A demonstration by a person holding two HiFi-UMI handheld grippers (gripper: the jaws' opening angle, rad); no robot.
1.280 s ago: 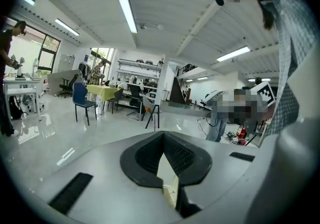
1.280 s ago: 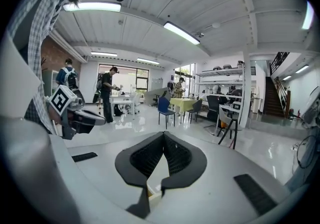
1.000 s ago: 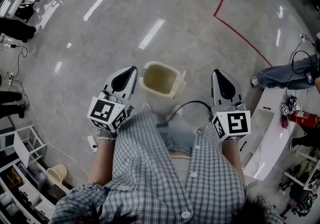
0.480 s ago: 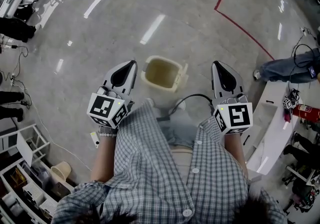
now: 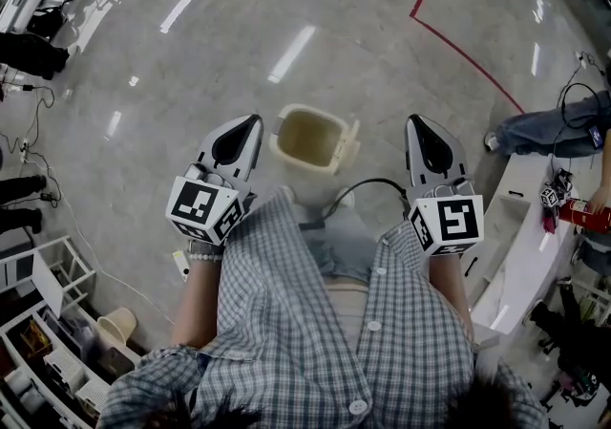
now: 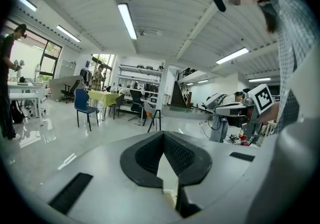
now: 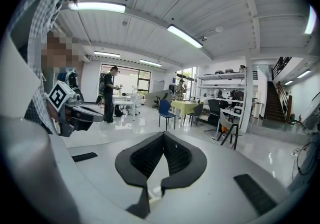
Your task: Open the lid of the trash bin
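Observation:
A cream trash bin (image 5: 304,165) stands on the floor ahead of my feet. Its inside shows from above, and its lid (image 5: 349,144) hangs off its right side. My left gripper (image 5: 253,119) is held above the floor just left of the bin, and my right gripper (image 5: 414,119) well to its right. Neither touches it. Both point forward and stand shut with nothing between the fingers. The left gripper view shows the left gripper (image 6: 163,134) aimed out at the room, and the right gripper view shows the right gripper (image 7: 163,134) likewise. The bin is not in either of those views.
A red tape line (image 5: 458,50) crosses the floor at the far right. A white counter (image 5: 520,255) with a red extinguisher (image 5: 573,215) and someone's legs (image 5: 544,131) are on the right. Shelves (image 5: 48,322) stand lower left. A black cable (image 5: 358,190) lies by my feet.
Over the second, the bin and both grippers shifted slightly up in the head view. In the last half second almost nothing moved. Both grippers stayed shut.

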